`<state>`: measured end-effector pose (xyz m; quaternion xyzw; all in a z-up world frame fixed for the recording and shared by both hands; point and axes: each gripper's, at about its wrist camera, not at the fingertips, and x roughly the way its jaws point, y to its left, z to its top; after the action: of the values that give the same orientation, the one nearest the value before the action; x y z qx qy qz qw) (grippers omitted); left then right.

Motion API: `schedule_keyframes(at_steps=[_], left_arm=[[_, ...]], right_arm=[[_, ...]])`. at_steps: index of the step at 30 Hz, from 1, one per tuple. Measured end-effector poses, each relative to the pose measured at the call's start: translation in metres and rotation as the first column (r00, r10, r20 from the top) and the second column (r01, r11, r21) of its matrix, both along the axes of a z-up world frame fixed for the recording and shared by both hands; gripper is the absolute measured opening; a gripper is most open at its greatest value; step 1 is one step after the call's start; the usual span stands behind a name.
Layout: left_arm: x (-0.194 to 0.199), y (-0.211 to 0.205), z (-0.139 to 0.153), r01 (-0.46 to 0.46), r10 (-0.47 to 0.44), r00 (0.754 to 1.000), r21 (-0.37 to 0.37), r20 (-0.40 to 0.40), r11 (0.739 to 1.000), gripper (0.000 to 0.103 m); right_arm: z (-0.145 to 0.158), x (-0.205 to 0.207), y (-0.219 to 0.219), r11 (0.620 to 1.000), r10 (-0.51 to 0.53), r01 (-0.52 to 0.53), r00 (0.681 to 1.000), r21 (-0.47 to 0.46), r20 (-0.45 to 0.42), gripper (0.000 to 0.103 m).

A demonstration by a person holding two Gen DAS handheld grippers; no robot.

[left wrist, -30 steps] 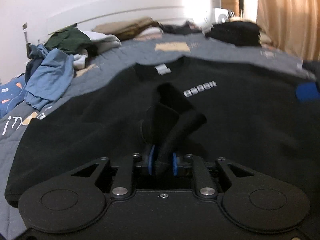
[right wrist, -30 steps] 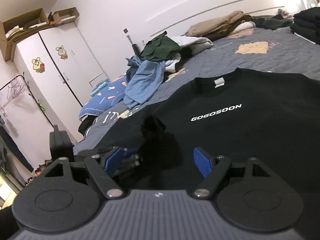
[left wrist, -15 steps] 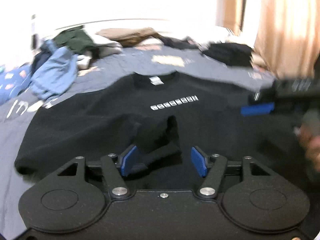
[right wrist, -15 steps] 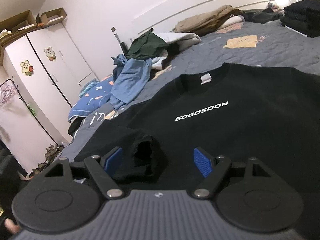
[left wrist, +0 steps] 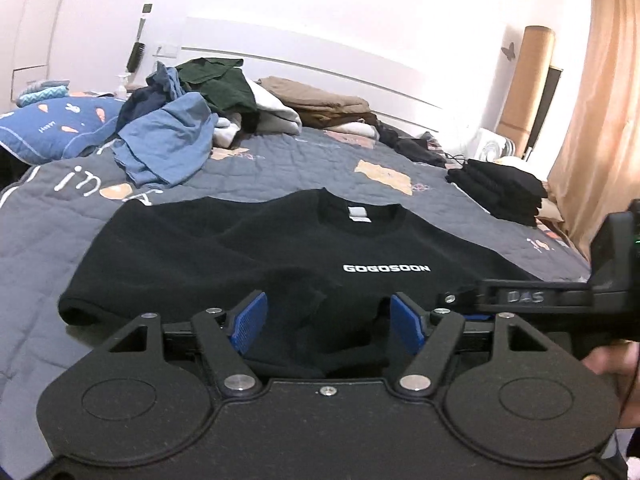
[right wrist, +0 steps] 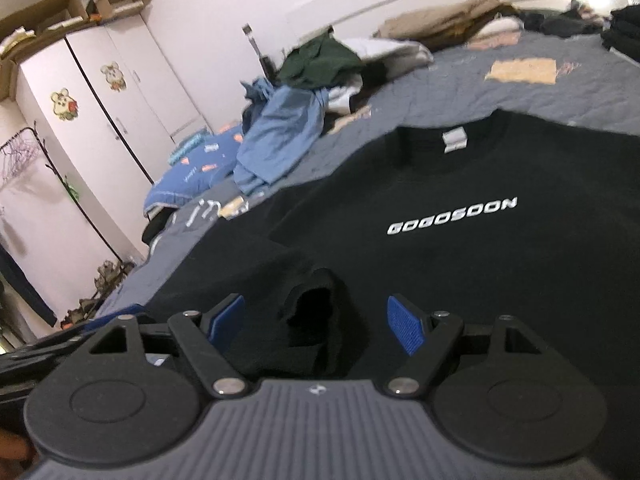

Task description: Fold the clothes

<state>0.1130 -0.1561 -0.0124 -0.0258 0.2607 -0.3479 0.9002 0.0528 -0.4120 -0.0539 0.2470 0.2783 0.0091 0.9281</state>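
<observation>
Two hand-held grippers hover low over one black sweatshirt [left wrist: 248, 256] that lies chest-up and spread on the bed's grey quilt [left wrist: 280, 168], collar toward the headboard, with a white neck label and white chest lettering. The left hand-held gripper [left wrist: 326, 322] has its blue pads wide apart with nothing between them, and the right hand-held gripper [right wrist: 316, 322] stands equally wide and empty, just beside the left one. Right in front of both, a cuff [right wrist: 316, 308] rests bunched on top of the body, its ribbed opening gaping like a small dark tube, so that sleeve lies drawn across the front; whether this is a fold in progress or mere rumpling I cannot say. I judge the garment light and thoroughly limp: thick matte knit, probably fleecy, that will sag, drag and double over wherever it is lifted rather than hold a line. It looks grippy, not slippery, and in no way fragile. Good places to pinch are the firmer ribbed parts, the cuff, collar or hem, or a shoulder seam, since flat cloth mid-panel gives thin pads little to bite. Behind it lies a crumpled pile of clothes [left wrist: 172, 144] in blue, green and white, and to the right a squared stack of folded dark clothes [left wrist: 500, 190].
</observation>
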Motion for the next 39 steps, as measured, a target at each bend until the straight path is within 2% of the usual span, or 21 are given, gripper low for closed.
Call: schedule_keyframes(at_steps=[5,10,11,13,14,15,22,30,32,34,39], left_arm=[[0.018,0.017,0.007,-0.066,0.065,0.998,-0.071,-0.017,0.995,0.072],[0.037,0.038,0.014,-0.162,0.154,0.986,-0.141,-0.07,0.977,0.072],[0.04,0.042,0.015,-0.176,0.165,0.983,-0.151,-0.081,0.973,0.072],[0.043,0.047,0.017,-0.197,0.183,0.978,-0.164,-0.097,0.967,0.072],[0.044,0.05,0.017,-0.204,0.188,0.977,-0.168,-0.102,0.964,0.072],[0.044,0.051,0.018,-0.207,0.192,0.976,-0.172,-0.102,0.963,0.072],[0.046,0.059,0.02,-0.231,0.212,0.971,-0.192,-0.114,0.954,0.072],[0.047,0.061,0.02,-0.243,0.222,0.967,-0.199,-0.123,0.949,0.072],[0.047,0.059,0.02,-0.236,0.215,0.969,-0.194,-0.12,0.952,0.072],[0.046,0.056,0.019,-0.224,0.205,0.972,-0.184,-0.116,0.957,0.072],[0.045,0.047,0.016,-0.196,0.182,0.978,-0.151,-0.102,0.969,0.072]], right_arm=[[-0.013,0.022,-0.002,0.998,-0.01,0.012,1.0,0.058,-0.024,0.078],[-0.022,0.04,0.004,0.997,-0.002,0.006,0.999,0.082,-0.05,0.078],[-0.025,0.043,0.005,0.996,-0.003,0.009,0.998,0.094,-0.064,0.072],[-0.031,0.049,0.006,0.992,-0.016,0.029,0.994,0.126,-0.107,0.039],[-0.032,0.05,0.005,0.989,-0.027,0.043,0.993,0.142,-0.116,0.011],[-0.033,0.05,0.003,0.986,-0.042,0.06,0.992,0.155,-0.117,0.008],[-0.008,0.025,-0.025,0.961,-0.159,0.158,0.987,0.228,-0.016,0.005],[0.033,-0.008,-0.106,0.917,-0.353,0.339,0.935,0.209,0.032,0.005],[0.041,-0.016,-0.125,0.906,-0.389,0.377,0.92,0.191,0.032,0.005],[0.045,-0.019,-0.144,0.901,-0.418,0.413,0.908,0.134,0.014,0.005],[0.029,-0.012,-0.181,0.882,-0.469,0.471,0.88,0.007,-0.075,0.005]])
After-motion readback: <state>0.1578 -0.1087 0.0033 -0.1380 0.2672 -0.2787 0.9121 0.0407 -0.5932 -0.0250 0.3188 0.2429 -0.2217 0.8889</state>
